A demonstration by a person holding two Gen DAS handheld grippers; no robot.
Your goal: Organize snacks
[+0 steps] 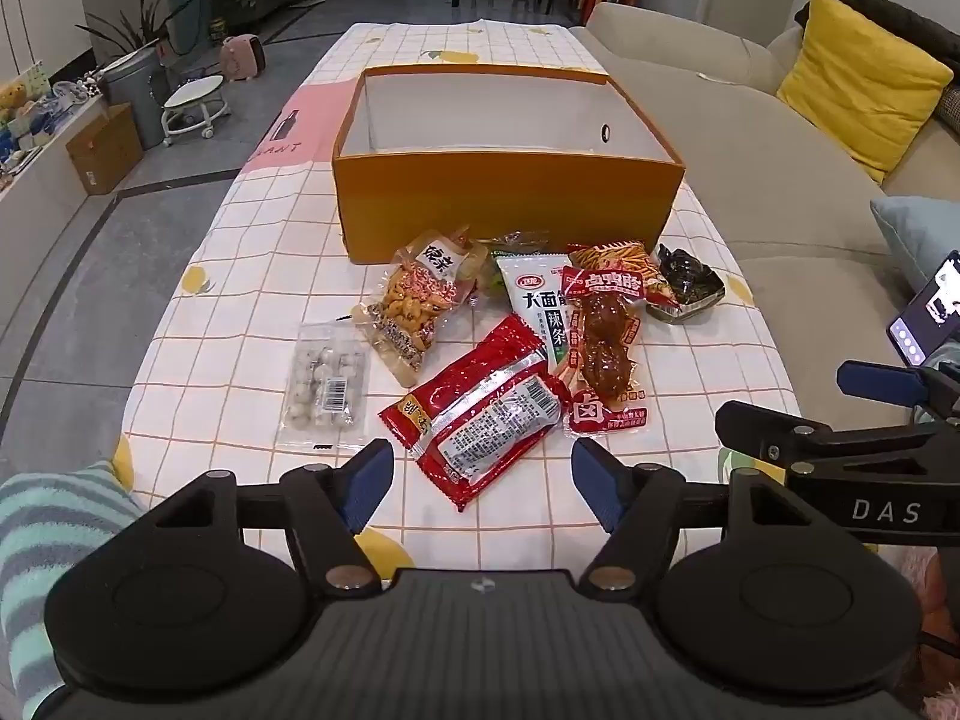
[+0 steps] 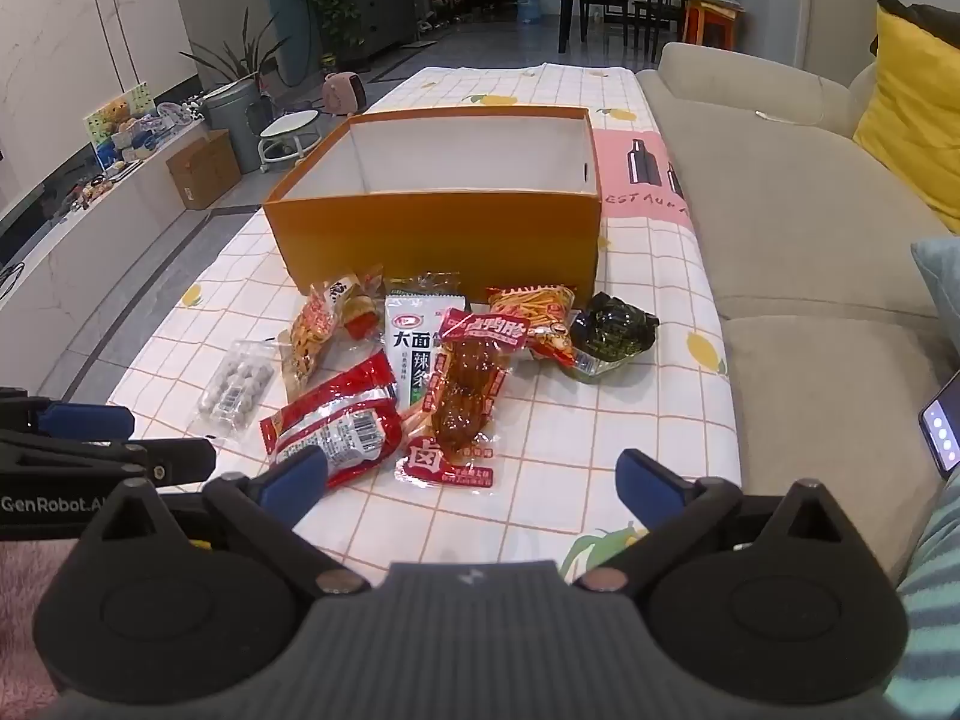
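An open orange box (image 1: 504,204) (image 2: 438,240) with a white inside stands mid-table and looks empty. Several snack packets lie in front of it: a red sausage pack (image 1: 480,414) (image 2: 336,426), a braised duck-leg pack (image 1: 606,348) (image 2: 465,402), a white spicy-strip pack (image 1: 534,300) (image 2: 414,336), a peanut bag (image 1: 414,306) (image 2: 312,330), a clear bag of white balls (image 1: 327,387) (image 2: 237,393), an orange sticks pack (image 1: 624,264) (image 2: 537,312) and a dark seaweed pack (image 1: 687,288) (image 2: 609,330). My left gripper (image 1: 483,486) is open and empty, just short of the red pack. My right gripper (image 2: 474,486) is open and empty, near the duck-leg pack.
The table wears a white checked cloth (image 1: 240,300) with lemon prints. A beige sofa (image 1: 780,192) with a yellow cushion (image 1: 858,78) runs along the right. A phone (image 1: 927,312) stands at the right edge. The floor on the left holds a cardboard box (image 1: 105,147) and a stool (image 1: 195,102).
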